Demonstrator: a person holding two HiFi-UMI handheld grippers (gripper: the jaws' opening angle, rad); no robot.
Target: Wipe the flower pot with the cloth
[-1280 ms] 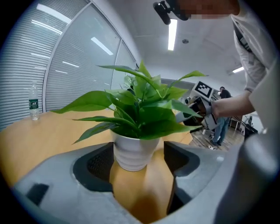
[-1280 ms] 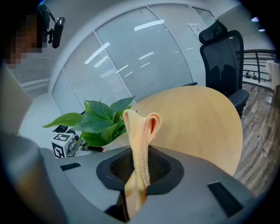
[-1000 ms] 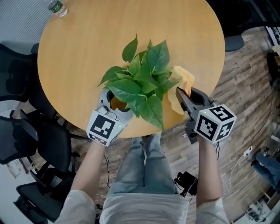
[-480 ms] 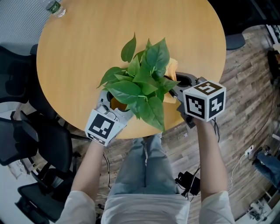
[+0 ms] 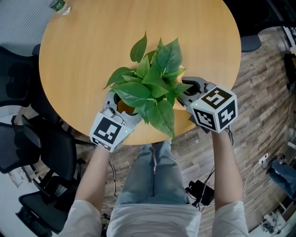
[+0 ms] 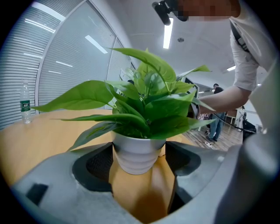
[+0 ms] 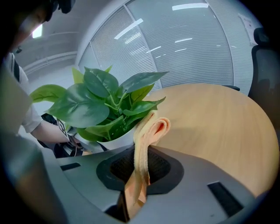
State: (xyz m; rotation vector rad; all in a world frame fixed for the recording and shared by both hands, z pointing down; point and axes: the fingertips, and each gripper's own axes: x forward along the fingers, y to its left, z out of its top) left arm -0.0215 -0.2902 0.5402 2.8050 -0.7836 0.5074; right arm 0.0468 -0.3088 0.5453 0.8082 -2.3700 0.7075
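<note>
A white ribbed flower pot (image 6: 138, 155) with a leafy green plant (image 5: 152, 88) stands near the front edge of the round wooden table (image 5: 83, 55). My left gripper (image 6: 138, 165) has a jaw on each side of the pot, pads against its wall; in the head view this gripper (image 5: 121, 105) sits at the plant's lower left. My right gripper (image 7: 140, 168) is shut on a folded peach cloth (image 7: 146, 131), whose looped end lies against the pot's side (image 7: 114, 141). From above, the right gripper (image 5: 181, 95) reaches in under the leaves, which hide the cloth.
A plastic water bottle (image 5: 59, 5) stands at the table's far left edge and also shows in the left gripper view (image 6: 25, 105). Black office chairs (image 5: 27, 148) stand left of the table. The table's front edge runs just below the pot; wood floor lies to the right.
The right gripper has moved left to the pot with the cloth and rolled. The cloth has gone from open view to under the leaves. The left gripper and pot stayed put.
</note>
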